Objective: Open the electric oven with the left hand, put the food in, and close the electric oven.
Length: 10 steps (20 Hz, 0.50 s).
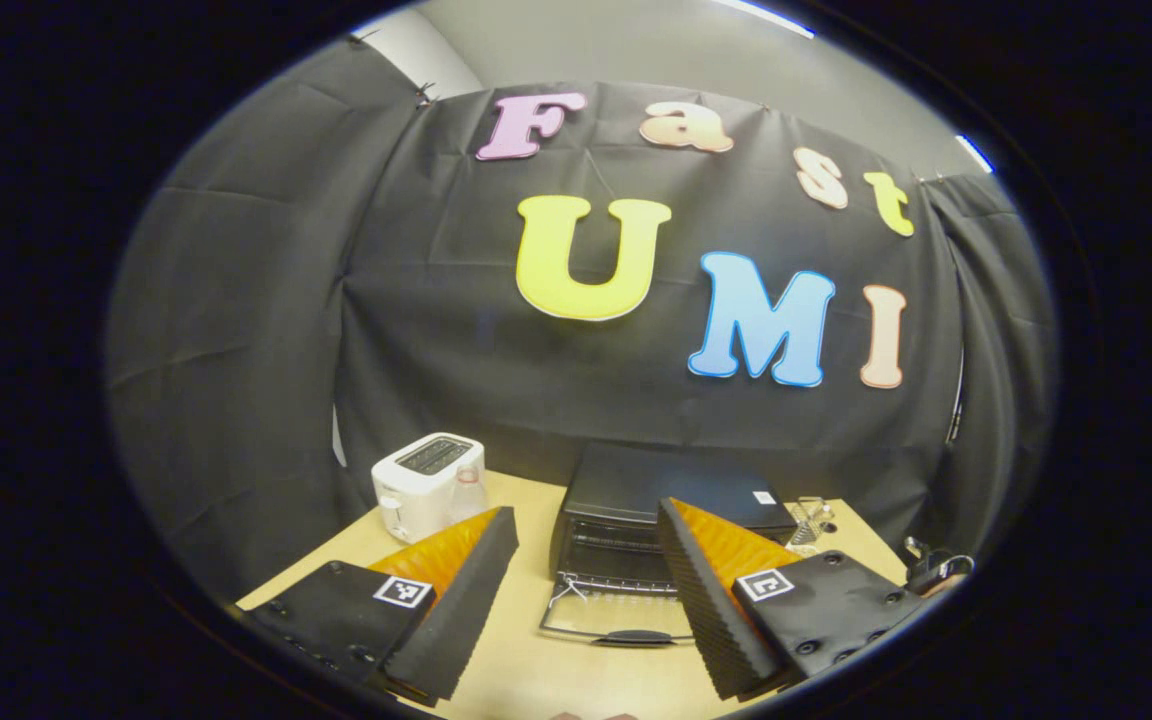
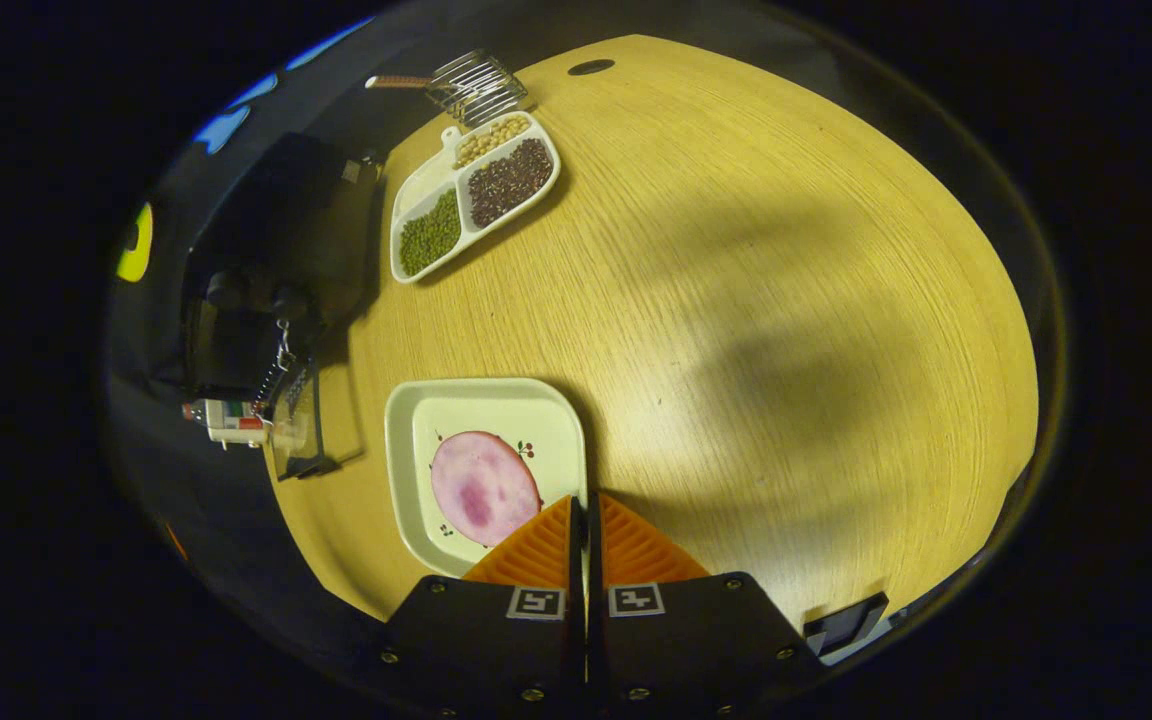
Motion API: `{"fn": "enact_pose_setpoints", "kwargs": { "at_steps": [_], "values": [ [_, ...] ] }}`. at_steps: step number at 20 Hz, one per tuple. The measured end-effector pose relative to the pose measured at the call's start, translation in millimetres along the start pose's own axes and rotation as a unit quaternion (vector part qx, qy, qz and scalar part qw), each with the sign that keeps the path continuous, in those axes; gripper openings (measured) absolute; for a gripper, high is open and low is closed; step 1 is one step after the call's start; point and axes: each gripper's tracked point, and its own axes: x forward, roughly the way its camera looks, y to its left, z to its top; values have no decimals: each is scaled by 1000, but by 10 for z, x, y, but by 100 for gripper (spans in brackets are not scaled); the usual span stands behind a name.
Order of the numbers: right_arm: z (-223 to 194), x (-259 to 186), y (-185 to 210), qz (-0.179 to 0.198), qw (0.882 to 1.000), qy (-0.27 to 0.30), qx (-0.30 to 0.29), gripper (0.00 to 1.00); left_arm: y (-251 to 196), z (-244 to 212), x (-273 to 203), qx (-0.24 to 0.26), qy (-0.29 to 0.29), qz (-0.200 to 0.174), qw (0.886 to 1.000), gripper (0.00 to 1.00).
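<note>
White toaster (image 1: 428,483) on wooden table (image 2: 756,300) — divided bean tray (image 2: 474,192), wire rack (image 2: 476,85).

The left gripper (image 1: 586,520) hovers with fingers spread wide, facing the black electric oven (image 1: 651,530); the right gripper (image 2: 582,520) holds its fingers pressed together, empty.

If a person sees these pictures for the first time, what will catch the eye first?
Probably the round pink slice of meat on the square white plate, near the table's front edge just ahead of the right gripper, whose jaws are closed at the plate's rim. Next, the black electric oven, its glass door folded down, mid-table.
</note>
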Motion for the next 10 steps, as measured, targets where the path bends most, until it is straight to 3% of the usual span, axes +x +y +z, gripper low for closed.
{"fn": "enact_pose_setpoints", "kwargs": {
  "at_steps": [3, 5, 6, 7, 9, 10],
  "values": [
    [82, 17, 62, -19, 1000, -8, -14, 6, 55, 4, -13, 0, -3, 2, 1000, 95],
    [96, -11, 155, -9, 1000, -8, 11, 27, 87, -30, -26, -3, 0, 4, 1000, 95],
    [81, 13, 131, -15, 1000, -5, 13, 51, 109, -45, -32, -5, 0, 6, 1000, 95],
    [82, 54, 31, -33, 999, -8, -19, 61, 130, -65, -25, -7, 3, 8, 1000, 95],
    [77, 36, -77, -16, 999, -16, -24, 6, 146, -128, 30, -12, 6, 9, 1000, 95],
    [101, -31, -71, 5, 1000, -23, -4, 5, 160, -150, 27, -13, 7, 10, 1000, 95]
  ]
}}
